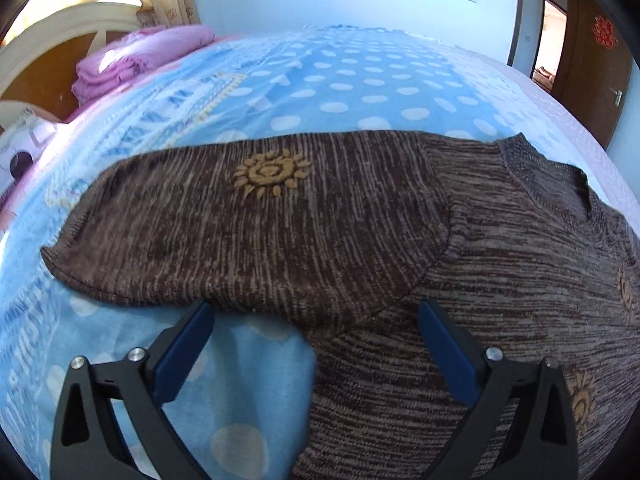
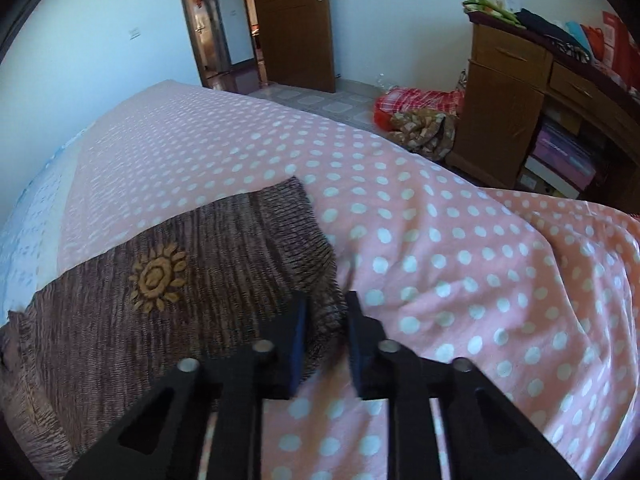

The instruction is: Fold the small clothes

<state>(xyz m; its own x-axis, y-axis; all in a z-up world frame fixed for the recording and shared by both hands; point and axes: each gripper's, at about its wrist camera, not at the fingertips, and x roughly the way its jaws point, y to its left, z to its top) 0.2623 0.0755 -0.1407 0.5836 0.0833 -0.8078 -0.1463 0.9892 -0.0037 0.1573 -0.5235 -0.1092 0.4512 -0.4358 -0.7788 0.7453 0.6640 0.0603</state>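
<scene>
A small brown knit sweater (image 1: pixel 500 260) with yellow sun motifs lies flat on the bed. One sleeve (image 1: pixel 240 232) stretches out to the left over the blue dotted sheet (image 1: pixel 340 80). My left gripper (image 1: pixel 314 308) is open wide at the sleeve's near edge, where it joins the body, and its blue pads (image 1: pixel 188 344) hold nothing. In the right wrist view the other sleeve (image 2: pixel 200 260) lies on the pink dotted sheet (image 2: pixel 440 240). My right gripper (image 2: pixel 326 300) is shut on that sleeve's end, with brown fabric bunched between the narrow jaws.
A folded pink blanket (image 1: pixel 136 60) sits by the headboard at the far left. Beyond the bed's right side are a wooden cabinet (image 2: pixel 504 100), a heap of cloth on the floor (image 2: pixel 416 120) and a brown door (image 2: pixel 292 20).
</scene>
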